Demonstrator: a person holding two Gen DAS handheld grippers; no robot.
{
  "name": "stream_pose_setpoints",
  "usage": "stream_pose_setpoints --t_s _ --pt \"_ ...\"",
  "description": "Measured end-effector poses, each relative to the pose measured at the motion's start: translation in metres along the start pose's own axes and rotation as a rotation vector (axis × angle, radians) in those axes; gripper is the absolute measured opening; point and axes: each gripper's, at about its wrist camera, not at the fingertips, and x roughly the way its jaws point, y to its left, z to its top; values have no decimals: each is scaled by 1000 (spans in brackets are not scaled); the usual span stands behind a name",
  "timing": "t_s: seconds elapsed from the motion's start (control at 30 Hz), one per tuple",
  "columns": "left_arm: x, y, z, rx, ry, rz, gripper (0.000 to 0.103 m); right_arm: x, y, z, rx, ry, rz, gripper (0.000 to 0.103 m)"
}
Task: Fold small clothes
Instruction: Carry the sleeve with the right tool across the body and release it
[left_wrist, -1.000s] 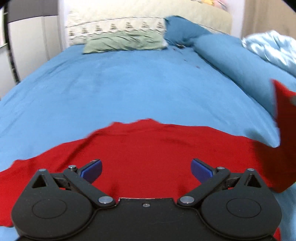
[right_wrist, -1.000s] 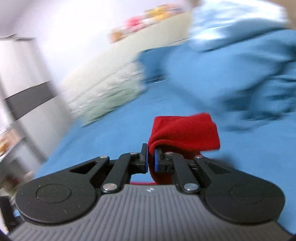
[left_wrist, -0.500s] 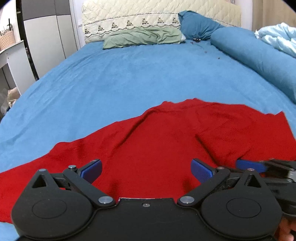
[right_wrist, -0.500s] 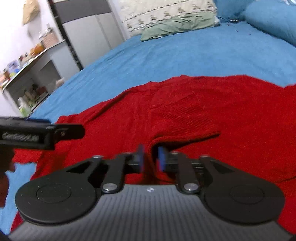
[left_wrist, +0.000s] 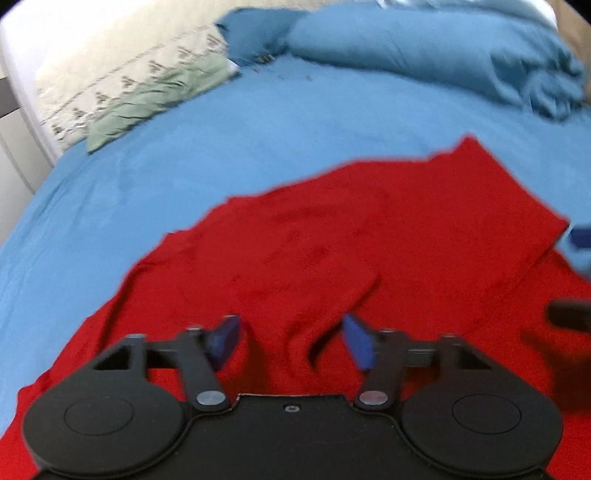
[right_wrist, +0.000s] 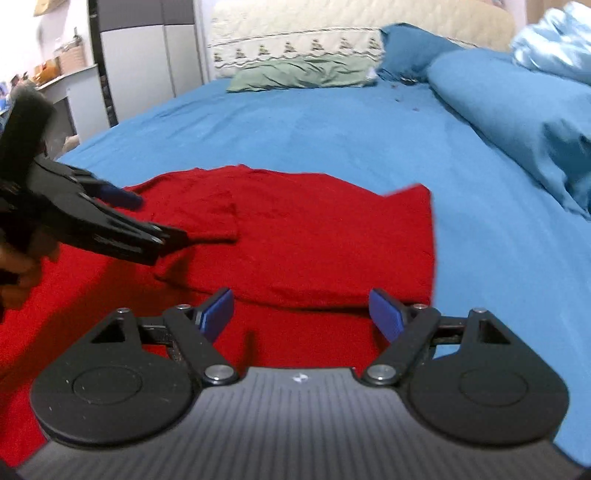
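Half a second back the right gripper (right_wrist: 302, 310) was pinched on the red garment (right_wrist: 317, 236); it had since let go and stood wide open, holding nothing, above the folded-over flap. Left gripper (left_wrist: 291, 341) hovered over the cloth, jaws well apart and empty. Garment lay partly folded on the blue bed (right_wrist: 314, 122)

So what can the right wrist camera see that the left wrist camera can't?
Only the right wrist view shows the grey wardrobe, the cluttered shelf and the whole left tongs from the side. Only the left wrist view shows the red garment's near left edge on the sheet. Both show the garment with one side folded over, the blue bed sheet, the green pillow, and open tongs, right included.
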Motion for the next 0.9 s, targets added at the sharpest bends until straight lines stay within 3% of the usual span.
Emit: stream_pose_setpoints --t_s 0.07,0.13,0.17,0.2,0.27,0.33,0.43,0.5,0.53,0.6,0.67,0.73,0.77,0.83,0.9 --pt "6 0 -3 13 -2 -7 49 -4 -6 -3 20 -3 -5 96" --pt "5 5 -5 -24 -15 -22 35 -4 -11 -4 49 -10 0 96" --pt "3 13 -6 -72 -18 -19 19 -5 -11 -2 63 -15 -1 96" --pt "0 20 -7 -121 -22 -10 13 -6 -14 -2 82 -23 -2 96" --pt "-7 42 -17 -257 -42 -1 13 -8 -18 -1 113 -39 -6 96" --pt "-11 61 -34 -386 -46 -38 13 -10 -22 -2 137 -53 -18 96" --pt "-11 80 -60 -526 -49 -100 26 -7 -27 -2 150 -47 -49 96" --pt "-10 87 -71 -564 -71 -138 41 -5 -30 -4 161 -33 -64 96" --pt "-10 88 -74 -574 -86 -158 44 -5 -31 -6 165 -27 -68 96" --pt "-9 89 -74 -592 -112 -196 63 -4 -32 -8 166 -10 -87 97" --pt "-9 90 -72 -612 -116 -200 63 -2 -33 -11 156 7 -113 101" --pt "-7 90 -65 -620 -120 -163 36 2 -33 -14 131 26 -137 101" --pt "-8 90 -63 -619 -122 -132 3 4 -31 -15 114 32 -143 101" --pt "-13 100 -57 -643 -154 -99 4 10 -27 -17 72 42 -159 101" --pt "-33 116 -56 -681 -250 -43 4 19 -21 -15 23 48 -187 101"
